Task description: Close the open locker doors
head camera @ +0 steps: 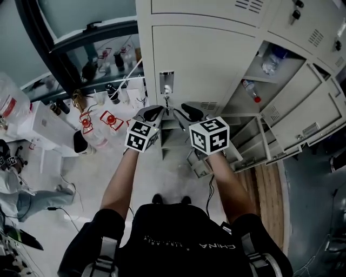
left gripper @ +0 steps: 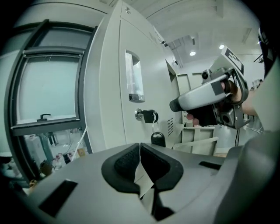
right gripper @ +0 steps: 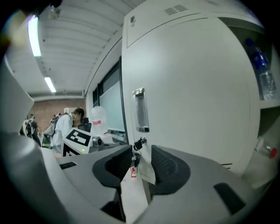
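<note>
Grey lockers point(head camera: 178, 11) fill my view. The open locker doors point(head camera: 303, 116) hang out to my right, hinge edges upright, nearer my right gripper point(head camera: 192, 112) — jaws apart, gripping nothing. My left gripper point(head camera: 153, 112) has its jaws together — empty.

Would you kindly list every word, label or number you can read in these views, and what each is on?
"CHINA": on the black shirt, upside down; the print beside it is blurred.
Red labels on the bottles: too small to read.
Hanging red tag: unreadable.
</note>
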Available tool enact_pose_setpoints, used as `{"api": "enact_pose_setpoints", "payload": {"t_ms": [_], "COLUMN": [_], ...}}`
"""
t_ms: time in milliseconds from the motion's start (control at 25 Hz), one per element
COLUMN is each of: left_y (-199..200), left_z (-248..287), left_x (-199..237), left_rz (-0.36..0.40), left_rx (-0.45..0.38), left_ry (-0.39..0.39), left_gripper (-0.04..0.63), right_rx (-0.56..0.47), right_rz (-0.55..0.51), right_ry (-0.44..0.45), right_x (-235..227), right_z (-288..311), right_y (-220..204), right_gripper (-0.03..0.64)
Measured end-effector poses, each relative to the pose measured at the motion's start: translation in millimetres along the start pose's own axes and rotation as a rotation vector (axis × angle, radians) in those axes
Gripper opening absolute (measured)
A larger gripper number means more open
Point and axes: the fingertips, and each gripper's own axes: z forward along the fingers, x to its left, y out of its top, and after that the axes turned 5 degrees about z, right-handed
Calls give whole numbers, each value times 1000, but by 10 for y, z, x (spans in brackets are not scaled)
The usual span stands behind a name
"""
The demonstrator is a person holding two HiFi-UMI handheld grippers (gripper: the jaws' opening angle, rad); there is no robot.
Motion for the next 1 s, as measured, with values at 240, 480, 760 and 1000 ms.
{"api": "enact_pose_setpoints", "payload": {"t_ms": [240,480,760,1000], "left_y": [99,168,203,327], "left_z": [-81,-234,-384,-456], "left_x": [-73,-236,-633,-985], "left_rz": [-3,-23,-90,-71], "left_rx": [-5,-13,-35,-51], "left_ry": [84,189,231,198], "left_gripper": [21,21,20,20], "right_rx": [-107,-116,-117,-138], "right_rz": [114,103,-9,5], "right_ry": [68,129,53,-22], "right_x": [-296,-341,-488,-613], "right_z": [-317,-507,-677,-895], "right_y": [154,136,-13,-178], "right_gripper": [46,35,35,35]}}
